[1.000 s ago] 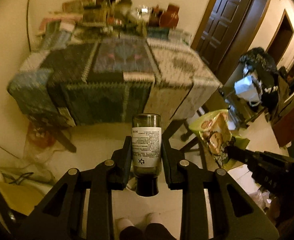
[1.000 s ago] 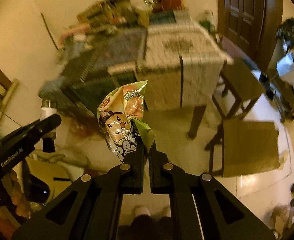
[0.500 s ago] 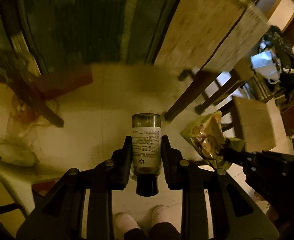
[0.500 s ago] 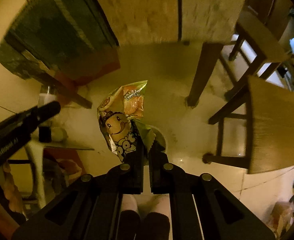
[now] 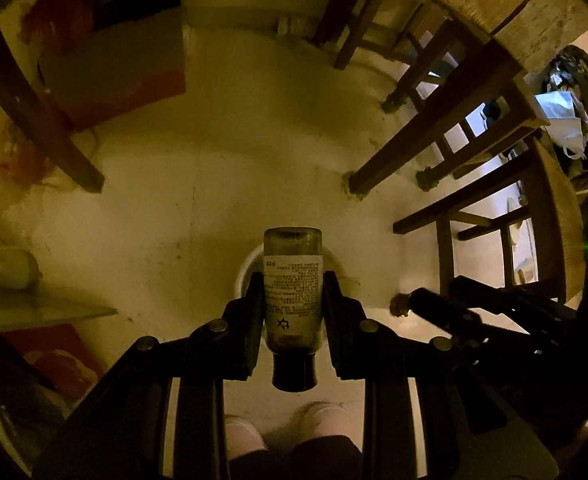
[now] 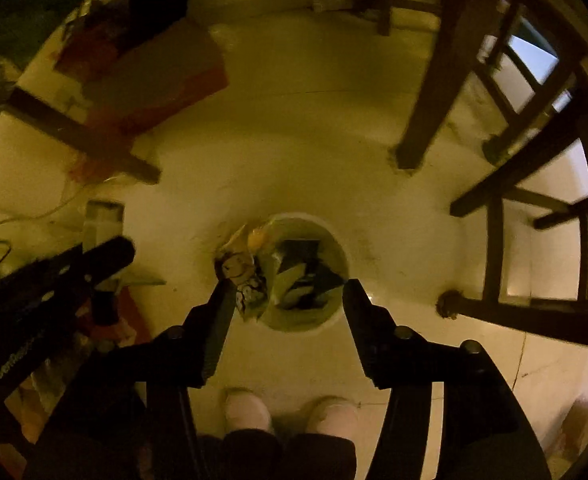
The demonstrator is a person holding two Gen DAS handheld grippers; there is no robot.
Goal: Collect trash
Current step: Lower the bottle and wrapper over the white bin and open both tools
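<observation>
Both grippers lower; right gripper [image 6: 284, 290] jaws just opened, snack bag [image 6: 242, 270] loose over half-hidden bin [image 6: 333, 240]; left gripper [image 5: 292, 284] clamping bottle [image 5: 292, 280].

bottle [image 5: 292, 288]: 1 | snack bag [image 6: 242, 276]: 1 | bin [image 6: 333, 240]: 1 | claws: 2

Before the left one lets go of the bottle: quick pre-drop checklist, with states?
1. Left gripper has the bottle clamped between its jaws: ok.
2. Bin stands open on the floor, with trash already inside: ok.
3. Right gripper has released: ok. Its jaws have just been opening and now stand wide apart.
4. Snack bag fully inside the bin: not ok. It hangs at the rim beside the right gripper's left finger; whether it still touches that finger cannot be told.
5. Bottle lined up over the bin's opening: cannot tell. In the left wrist view only a pale arc of rim shows behind the bottle.
6. Feet clear of the bin: ok.
</observation>
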